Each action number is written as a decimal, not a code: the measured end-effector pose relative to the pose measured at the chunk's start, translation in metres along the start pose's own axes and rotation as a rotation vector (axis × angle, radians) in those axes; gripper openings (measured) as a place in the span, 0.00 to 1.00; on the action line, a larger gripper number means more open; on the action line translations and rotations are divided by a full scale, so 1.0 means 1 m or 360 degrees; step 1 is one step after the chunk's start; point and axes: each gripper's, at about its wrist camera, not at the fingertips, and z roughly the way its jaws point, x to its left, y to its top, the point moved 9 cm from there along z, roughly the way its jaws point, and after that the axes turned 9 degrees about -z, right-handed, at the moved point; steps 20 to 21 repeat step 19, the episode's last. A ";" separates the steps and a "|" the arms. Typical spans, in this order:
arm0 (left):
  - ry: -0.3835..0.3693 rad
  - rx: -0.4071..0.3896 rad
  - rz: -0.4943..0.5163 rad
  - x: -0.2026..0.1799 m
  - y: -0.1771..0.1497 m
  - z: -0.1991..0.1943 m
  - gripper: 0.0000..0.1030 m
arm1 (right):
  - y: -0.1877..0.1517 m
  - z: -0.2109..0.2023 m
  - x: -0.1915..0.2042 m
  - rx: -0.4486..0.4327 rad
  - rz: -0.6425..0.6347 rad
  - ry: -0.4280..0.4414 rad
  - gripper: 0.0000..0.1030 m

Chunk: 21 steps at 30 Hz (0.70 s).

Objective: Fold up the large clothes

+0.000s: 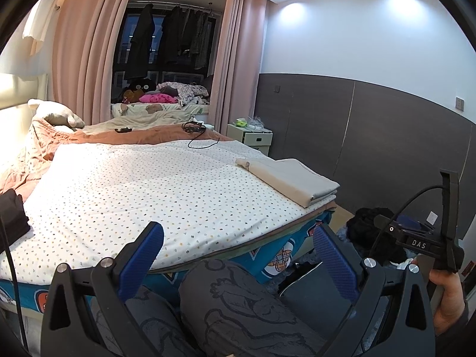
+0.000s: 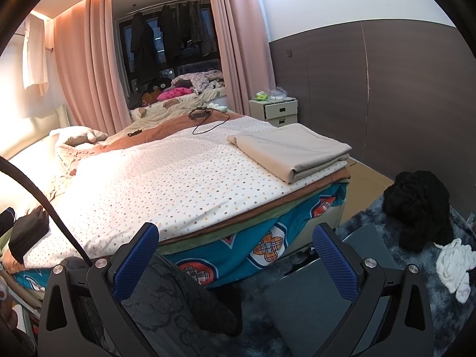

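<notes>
My bed [image 1: 166,184] wears a white dotted cover [image 2: 178,178], with a teal patterned sheet [image 2: 267,247] hanging below its near edge. On the cover's right corner lies a folded beige cloth [image 2: 291,148]. A folded black garment [image 1: 12,214] sits at the left edge. A black cable [image 1: 196,131] and a small black item [image 1: 122,130] rest on the brown blanket [image 1: 134,138] farther back, and a pillow [image 1: 56,113] lies at the head.
</notes>
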 end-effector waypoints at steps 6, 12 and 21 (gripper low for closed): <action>-0.0005 0.0001 0.0004 -0.001 -0.001 -0.001 1.00 | 0.001 0.000 -0.003 0.0003 0.0004 0.0003 1.00; -0.0021 0.0001 0.0006 -0.003 -0.001 -0.003 1.00 | 0.000 -0.001 -0.007 -0.0005 0.0030 0.0000 1.00; -0.0028 -0.0001 0.0005 -0.003 -0.002 -0.005 1.00 | -0.001 -0.005 -0.009 -0.0010 0.0019 0.0002 1.00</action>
